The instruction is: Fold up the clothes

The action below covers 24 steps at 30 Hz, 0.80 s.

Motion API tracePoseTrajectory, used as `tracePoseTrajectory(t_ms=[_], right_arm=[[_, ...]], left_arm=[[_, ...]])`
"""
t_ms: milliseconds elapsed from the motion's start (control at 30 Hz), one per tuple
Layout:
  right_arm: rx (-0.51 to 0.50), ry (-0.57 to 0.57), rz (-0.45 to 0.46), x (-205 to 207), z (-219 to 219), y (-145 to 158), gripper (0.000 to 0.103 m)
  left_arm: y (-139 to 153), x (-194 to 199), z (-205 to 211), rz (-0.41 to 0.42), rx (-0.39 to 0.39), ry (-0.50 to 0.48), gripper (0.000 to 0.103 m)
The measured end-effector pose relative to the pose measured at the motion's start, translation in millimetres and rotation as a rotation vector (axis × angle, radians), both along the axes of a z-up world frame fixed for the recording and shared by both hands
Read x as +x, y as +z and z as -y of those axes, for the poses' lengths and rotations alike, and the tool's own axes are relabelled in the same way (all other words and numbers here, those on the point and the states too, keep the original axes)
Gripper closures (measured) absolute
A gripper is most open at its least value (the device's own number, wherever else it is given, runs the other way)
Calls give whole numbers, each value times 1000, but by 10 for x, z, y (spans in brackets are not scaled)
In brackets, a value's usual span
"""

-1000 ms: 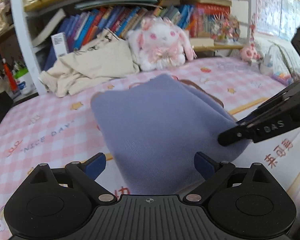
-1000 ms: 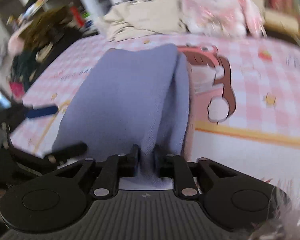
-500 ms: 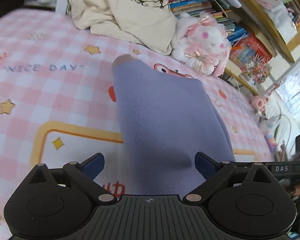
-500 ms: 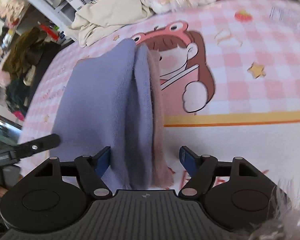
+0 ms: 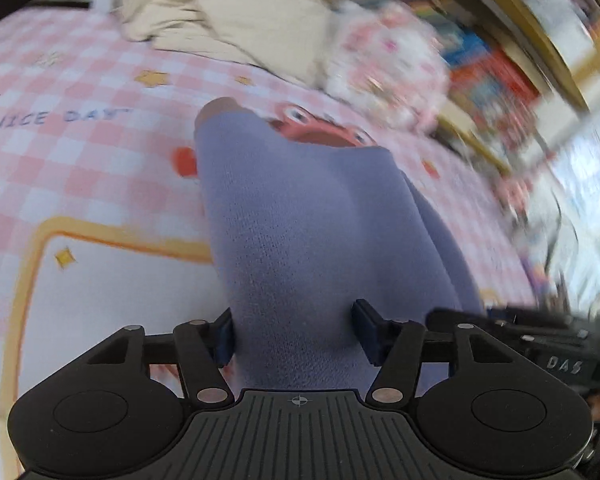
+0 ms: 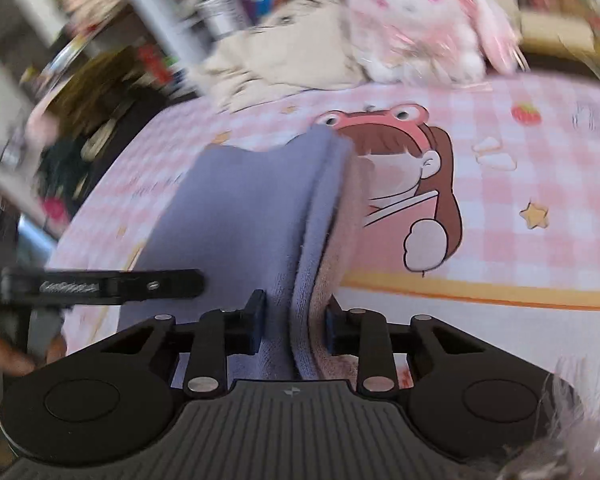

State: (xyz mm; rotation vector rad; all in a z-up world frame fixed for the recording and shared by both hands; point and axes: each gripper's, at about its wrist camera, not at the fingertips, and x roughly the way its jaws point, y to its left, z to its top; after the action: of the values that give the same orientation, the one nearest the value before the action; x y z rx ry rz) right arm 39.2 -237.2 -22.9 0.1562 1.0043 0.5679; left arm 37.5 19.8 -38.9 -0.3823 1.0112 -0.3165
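Note:
A folded lavender garment (image 5: 300, 216) with a pinkish-brown layer under it lies on the pink checked mat (image 5: 80, 160). In the left wrist view my left gripper (image 5: 294, 332) has its jaws partly closed around the garment's near end, the blue pads at both sides of the cloth. In the right wrist view my right gripper (image 6: 294, 322) is closed onto the folded edge of the same garment (image 6: 244, 216), pinching the layers. The left gripper's finger (image 6: 120, 286) shows at the left in the right wrist view.
A cream garment (image 5: 228, 28) lies bunched at the back of the mat beside a pink and white plush rabbit (image 6: 420, 20). Bookshelves stand behind them. A dark cluttered area (image 6: 80, 120) lies off the mat's left side.
Both grippers have narrowed onto the lavender garment: the right one went from wide open to pinching the folded edge, and the left one's jaws closed in around the near end.

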Motion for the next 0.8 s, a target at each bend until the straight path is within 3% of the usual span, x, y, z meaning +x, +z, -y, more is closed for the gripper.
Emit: tracePoseTrajectory(t_ms=[133,233,400,500,600,667,800], right_arm=[[-10,9,-117,-188,335,-52,73],[23,-22,-189,-224,564,-146,54],[150,-69,-291,-79,712,-396,54],[144,-30,-262,-83,673,-364,63],[120,28,-199,-110,616,-320,71],[79,82,-126,-136,556,-249,75],[37,154,49,-232,539,-26,77]], left_arm=[[-39,-245,172,-63,-58,-31,41],[-119,-356,217,-106,-107,-19,34],[-208,-352,154,-135,-199,62,34],[-215,-341,150,-145,-215,92,36],[-163,-345,248,-134,-146,106,44],[-94,-381,364,-98,-86,113,48],[87,-485,566,1,-51,136,55]])
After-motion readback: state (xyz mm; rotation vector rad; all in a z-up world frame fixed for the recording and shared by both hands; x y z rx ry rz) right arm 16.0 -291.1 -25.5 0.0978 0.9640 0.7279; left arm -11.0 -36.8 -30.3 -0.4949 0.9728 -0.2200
